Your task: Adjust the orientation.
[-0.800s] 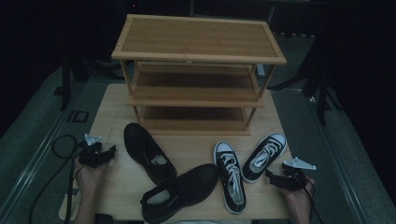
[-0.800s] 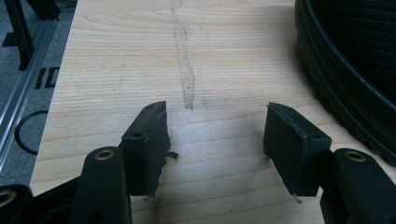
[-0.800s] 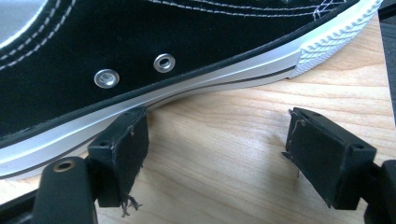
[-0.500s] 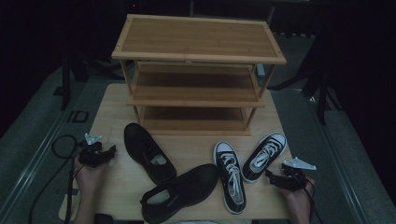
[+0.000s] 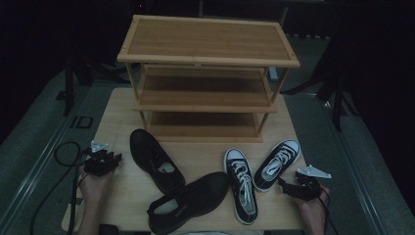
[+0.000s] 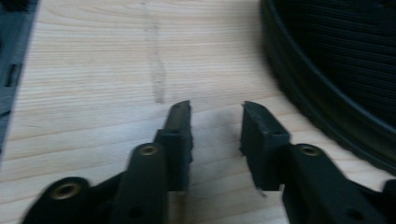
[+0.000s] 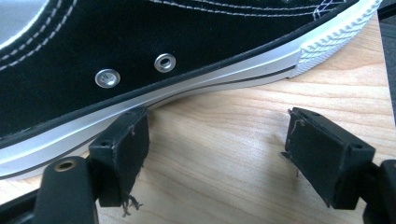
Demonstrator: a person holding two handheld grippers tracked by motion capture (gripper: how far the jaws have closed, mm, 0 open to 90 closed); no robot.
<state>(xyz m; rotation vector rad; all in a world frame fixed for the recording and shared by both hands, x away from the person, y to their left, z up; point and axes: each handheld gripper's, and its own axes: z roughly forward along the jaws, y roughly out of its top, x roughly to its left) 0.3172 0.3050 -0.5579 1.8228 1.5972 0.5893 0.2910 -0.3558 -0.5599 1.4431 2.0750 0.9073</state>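
Nothing is shifting since the earlier frames. The three-tier rack (image 5: 205, 73) is standing empty, all four shoes lying on the counter (image 5: 117, 117). The right hand-held gripper (image 7: 217, 140) is gaping wide beside a sneaker (image 7: 140, 60); the left hand-held gripper (image 6: 215, 126) is narrowly parted near a black shoe (image 6: 336, 70).

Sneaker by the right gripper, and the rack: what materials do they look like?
Sneaker: upper looks like black canvas, going by the matte weave, white contrast stitching and metal eyelets; the sole looks like white rubber, smooth on the sidewall with a ribbed toe bumper. Shoe rack: likely bamboo or light wood, since the shelves are warm tan with a fine straight grain; the finish could be lacquer.
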